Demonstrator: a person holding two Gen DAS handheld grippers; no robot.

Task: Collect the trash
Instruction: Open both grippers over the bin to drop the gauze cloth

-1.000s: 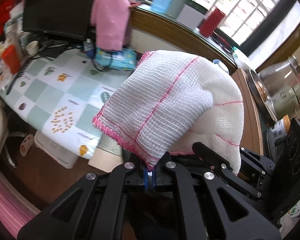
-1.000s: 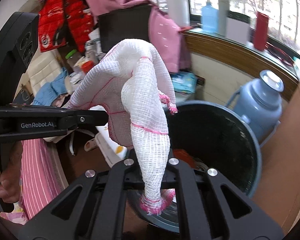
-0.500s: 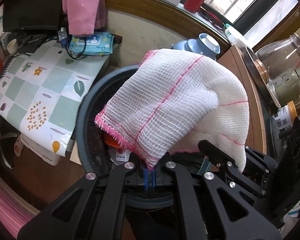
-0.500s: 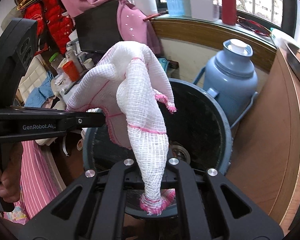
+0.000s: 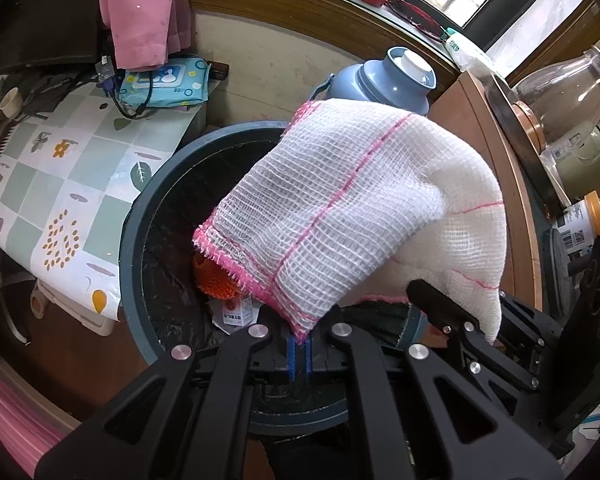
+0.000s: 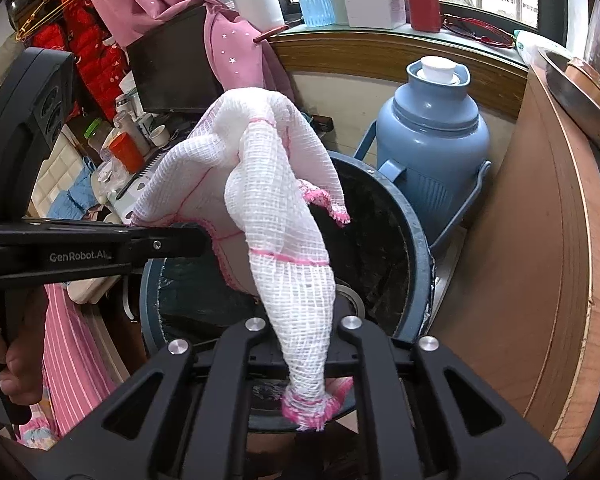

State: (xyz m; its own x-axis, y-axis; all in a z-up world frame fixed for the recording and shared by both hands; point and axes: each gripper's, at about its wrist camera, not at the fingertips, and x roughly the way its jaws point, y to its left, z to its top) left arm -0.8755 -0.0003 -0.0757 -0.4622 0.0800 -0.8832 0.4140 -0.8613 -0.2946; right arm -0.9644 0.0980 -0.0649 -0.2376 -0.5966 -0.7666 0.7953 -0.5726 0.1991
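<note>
Two claws share one cloth point(image 5: 360, 208), and the drop depends on how that cloth hangs over the bin point(image 5: 130, 240). The left claw point(image 5: 299, 354) has its blue pads pressed together on a pink-edged corner. In its own view the cloth rises from there toward 1 o'clock and arches over to the right claw point(image 6: 306, 364), which sits at about 4 o'clock. In the right view a twisted neck of cloth runs between the fingers from 6 o'clock up toward 11, with its frayed end dangling below the fingers. These jaws are starting to part with the cloth between them, though the neck looks pinched for now. The left claw comes in level from 9 o'clock and holds the far corner. The cloth's long axis therefore runs claw to claw, roughly along a line from 9 to 3 across the bin's mouth. The cloth is held in the air, touching neither the rim nor the liner, as far as I can tell. The open bin lies under and beyond both claws, toward 12 o'clock, and some orange trash point(image 5: 214, 280) shows in it below the cloth's lower edge. Neither hand looks clearly nearer the bin's centre. I judge that once the right end goes, the cloth will swing toward 9 o'clock under the left claw. That corner needs to be well inside the rim before the left claw lets go.
</note>
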